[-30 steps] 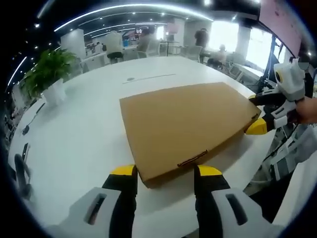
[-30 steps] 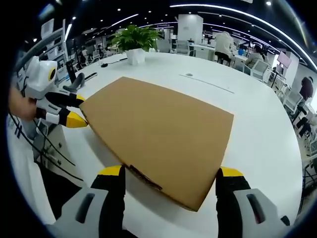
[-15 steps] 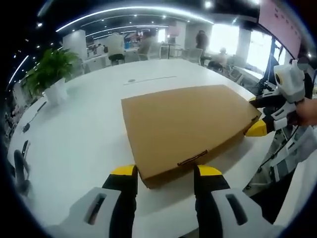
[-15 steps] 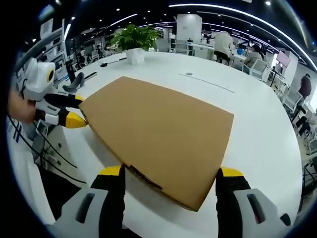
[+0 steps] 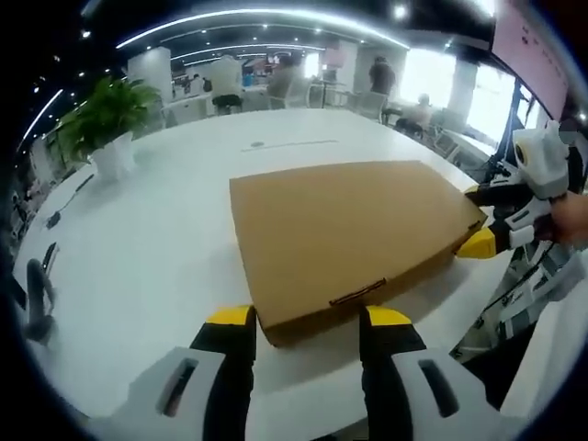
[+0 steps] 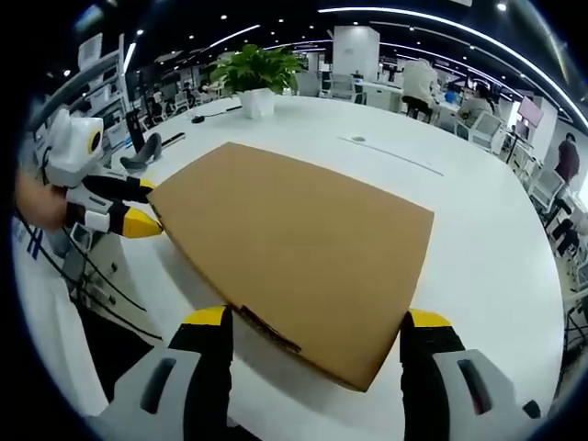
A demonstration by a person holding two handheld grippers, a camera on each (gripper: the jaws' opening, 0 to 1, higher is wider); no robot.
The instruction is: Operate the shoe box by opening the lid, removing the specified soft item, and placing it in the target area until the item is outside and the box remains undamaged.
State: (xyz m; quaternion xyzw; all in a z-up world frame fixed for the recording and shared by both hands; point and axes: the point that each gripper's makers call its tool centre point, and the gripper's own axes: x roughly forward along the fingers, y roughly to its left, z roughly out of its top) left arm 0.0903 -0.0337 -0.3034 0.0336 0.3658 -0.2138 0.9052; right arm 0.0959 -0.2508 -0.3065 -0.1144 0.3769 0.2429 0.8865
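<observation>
Cardboard shoe box is sitting closed; left gripper and right gripper, both spread, are bracketing opposite corners. Lift lid evenly, gently.

We see a large white table in an open office, with a potted plant at its far edge. Curved light strips run along the dark ceiling. Beyond stand chairs, seated people and what may be bright windows.
</observation>
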